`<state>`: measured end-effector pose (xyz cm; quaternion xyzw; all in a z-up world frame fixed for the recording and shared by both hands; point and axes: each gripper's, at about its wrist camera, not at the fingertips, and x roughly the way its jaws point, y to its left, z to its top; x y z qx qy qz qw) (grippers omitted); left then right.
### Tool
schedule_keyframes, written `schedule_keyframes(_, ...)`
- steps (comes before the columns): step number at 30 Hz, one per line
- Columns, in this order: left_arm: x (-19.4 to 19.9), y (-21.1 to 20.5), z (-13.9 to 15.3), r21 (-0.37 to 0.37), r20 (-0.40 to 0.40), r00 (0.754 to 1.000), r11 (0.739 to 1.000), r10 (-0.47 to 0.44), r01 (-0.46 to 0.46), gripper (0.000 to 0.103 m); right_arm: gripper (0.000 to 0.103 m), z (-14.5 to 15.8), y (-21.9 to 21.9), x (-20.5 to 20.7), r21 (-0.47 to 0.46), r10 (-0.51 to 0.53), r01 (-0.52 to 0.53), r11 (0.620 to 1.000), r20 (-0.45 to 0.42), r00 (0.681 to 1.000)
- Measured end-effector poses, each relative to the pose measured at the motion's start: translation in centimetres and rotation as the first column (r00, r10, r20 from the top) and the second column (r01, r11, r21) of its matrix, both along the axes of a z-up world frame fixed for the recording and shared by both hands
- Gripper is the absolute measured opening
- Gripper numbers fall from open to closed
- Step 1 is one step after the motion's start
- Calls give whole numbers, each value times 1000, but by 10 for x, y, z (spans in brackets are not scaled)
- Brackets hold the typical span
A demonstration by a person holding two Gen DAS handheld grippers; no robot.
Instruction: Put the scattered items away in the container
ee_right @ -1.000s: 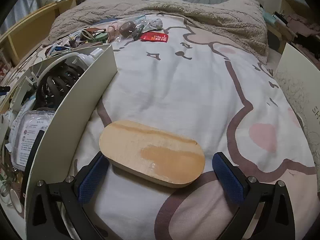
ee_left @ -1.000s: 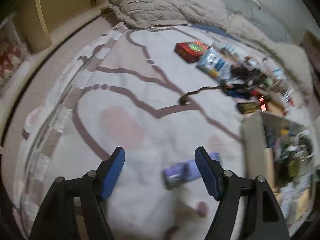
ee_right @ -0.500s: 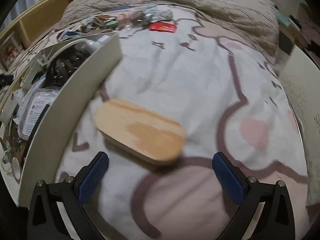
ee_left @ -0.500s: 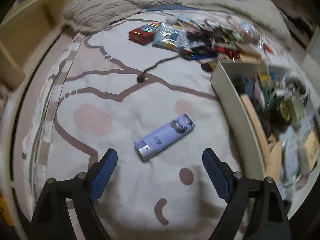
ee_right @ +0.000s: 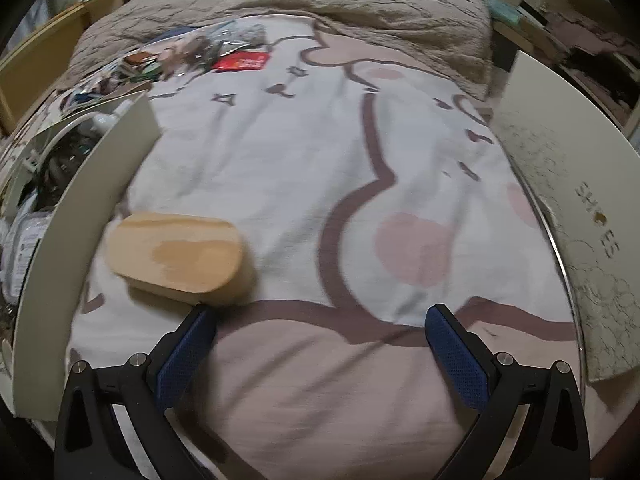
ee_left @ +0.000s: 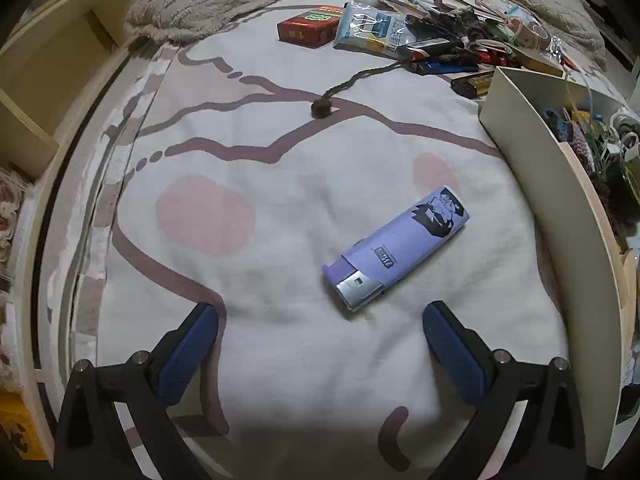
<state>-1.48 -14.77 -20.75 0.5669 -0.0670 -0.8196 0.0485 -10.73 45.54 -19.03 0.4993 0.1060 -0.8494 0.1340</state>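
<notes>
Since a second ago, the lighter (ee_left: 396,249) has gone from a blurred shape between the left fingers to lying sharp and clear on the bed, and the wooden block (ee_right: 176,254) has slid from between the right fingers to the left of the frame.

The left gripper (ee_left: 320,354) is opening, its blue fingers (ee_left: 188,354) spread wide with only the bed cover (ee_left: 280,184) between them. The purple lighter lies just above the right finger, tilted, its metal end toward the lower left, touched by nothing. To its right stands the white wall of the container (ee_left: 560,216), already crowded with items. At the top of the frame lie a red box (ee_left: 308,30), a pale packet (ee_left: 370,30) and a heap of lighters and small things, with a dark cord (ee_left: 352,80) trailing down from them.

The right gripper (ee_right: 320,354) also stands wide and empty. The wooden block lies above its left finger, beside the container wall (ee_right: 92,216). A white shoe box lid (ee_right: 560,208) sits at the right edge, and a red packet (ee_right: 242,61) at the upper left.
</notes>
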Motion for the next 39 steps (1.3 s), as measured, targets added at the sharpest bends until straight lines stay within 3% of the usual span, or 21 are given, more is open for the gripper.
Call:
schedule_keyframes(8,-5,-11,6,-16,4,998,998,55,-55,103,103,4,4,0,8,-27,27,1000,-28,999)
schedule_keyframes(14,-10,-29,14,-39,-93,985,988,144,-148,103,103,13,-8,8,-86,66,-70,994,-45,997)
schedule_keyframes(21,-8,-39,17,-17,-79,981,984,176,-178,103,103,21,-32,16,-138,122,-130,982,-68,990)
schedule_keyframes(26,6,-29,32,104,-117,985,988,129,-117,103,103,19,-50,18,-120,151,-159,980,-73,986)
schedule_keyframes(30,2,-6,37,238,-132,989,971,63,-30,103,103,14,-62,14,-118,131,-138,983,-62,989)
schedule_keyframes(39,-12,34,17,153,-113,991,985,-67,84,103,103,4,-71,6,-165,89,-93,982,-33,996)
